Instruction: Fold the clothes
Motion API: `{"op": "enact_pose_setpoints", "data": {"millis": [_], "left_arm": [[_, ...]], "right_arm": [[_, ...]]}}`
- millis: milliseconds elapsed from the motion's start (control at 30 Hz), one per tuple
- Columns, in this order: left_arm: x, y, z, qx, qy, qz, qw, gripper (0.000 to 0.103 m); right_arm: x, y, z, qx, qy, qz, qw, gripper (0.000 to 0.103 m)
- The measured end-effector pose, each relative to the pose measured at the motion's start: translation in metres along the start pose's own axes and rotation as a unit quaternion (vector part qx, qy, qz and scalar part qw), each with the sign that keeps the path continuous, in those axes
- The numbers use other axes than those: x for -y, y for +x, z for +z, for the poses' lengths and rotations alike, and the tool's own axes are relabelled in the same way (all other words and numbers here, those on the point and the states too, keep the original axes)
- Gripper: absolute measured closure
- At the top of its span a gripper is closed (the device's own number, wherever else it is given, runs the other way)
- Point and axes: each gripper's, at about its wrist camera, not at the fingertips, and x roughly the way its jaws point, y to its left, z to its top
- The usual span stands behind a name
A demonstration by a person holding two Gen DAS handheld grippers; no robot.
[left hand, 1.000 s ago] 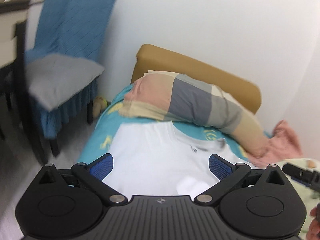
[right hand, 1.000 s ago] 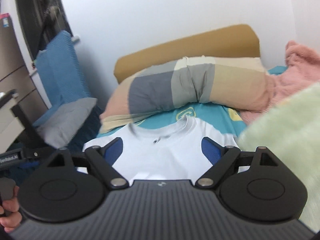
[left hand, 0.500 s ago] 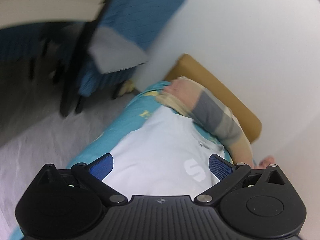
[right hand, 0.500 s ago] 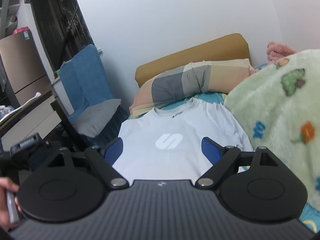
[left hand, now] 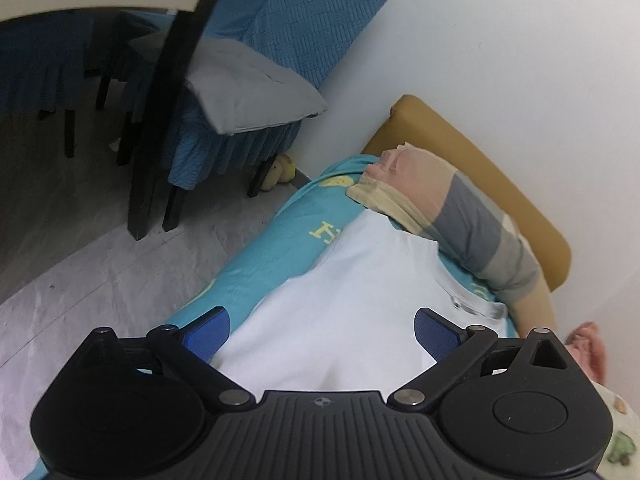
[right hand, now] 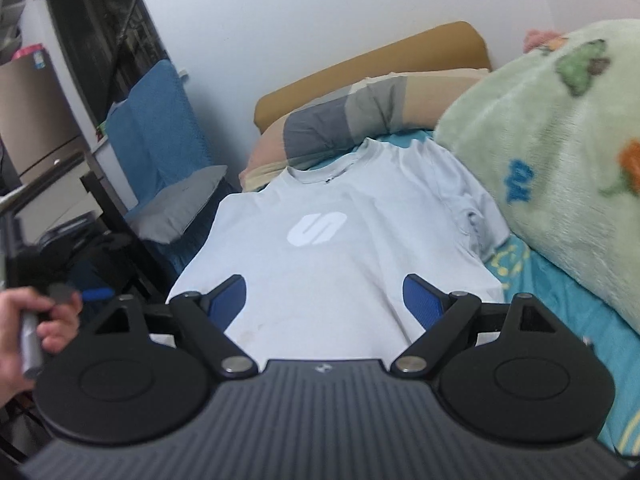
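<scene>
White T-shirt [right hand: 340, 264], flat on bed [left hand: 256, 268].
Left gripper [left hand: 322, 332], right gripper [right hand: 326, 300]: fingers spread wide, grasping nothing.

T-shirts: one, white [right hand: 344, 264], spread flat on the bed
Logos on the shirt: one [right hand: 317, 229]
Pillows: one, patchwork [left hand: 452, 216]
Blankets: two, one green printed [right hand: 560, 152], one pink [left hand: 588, 344]
Chairs: one, blue-covered [left hand: 256, 80]
Grey cushions: one [left hand: 252, 96]
Grippers: two, left gripper [left hand: 320, 332] and right gripper [right hand: 324, 298], both spread wide
Hands: one [right hand: 36, 328]
</scene>
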Motion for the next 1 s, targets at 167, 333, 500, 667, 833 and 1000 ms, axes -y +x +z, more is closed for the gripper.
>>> {"op": "enact_pose_setpoints", "data": {"millis": [167, 333, 500, 667, 833, 1000], "left_arm": [[0.005, 0.069, 0.006, -0.007, 0.037, 0.008, 0.9993, 0.007], [0.002, 0.119, 0.013, 0.004, 0.057, 0.011, 0.9983, 0.013], [0.001, 0.151, 0.015, -0.015, 0.055, -0.005, 0.9983, 0.035], [0.014, 0.163, 0.013, -0.017, 0.079, 0.003, 0.9967, 0.082], [0.06, 0.153, 0.012, 0.009, 0.158, 0.052, 0.986, 0.1], [0.141, 0.129, -0.033, 0.042, 0.311, 0.033, 0.9488, 0.1]], "right_arm": [[0.007, 0.03, -0.003, 0.009, -0.012, -0.007, 1.0, 0.016], [0.02, 0.066, -0.011, -0.013, -0.017, -0.02, 1.0, 0.016], [0.024, 0.092, -0.015, -0.005, -0.067, -0.053, 0.996, 0.016], [0.036, 0.103, -0.015, -0.013, -0.056, -0.076, 0.996, 0.016], [0.041, 0.096, -0.009, -0.006, -0.063, -0.118, 0.991, 0.016], [0.061, 0.083, 0.001, 0.013, -0.013, -0.142, 0.99, 0.016]]}}
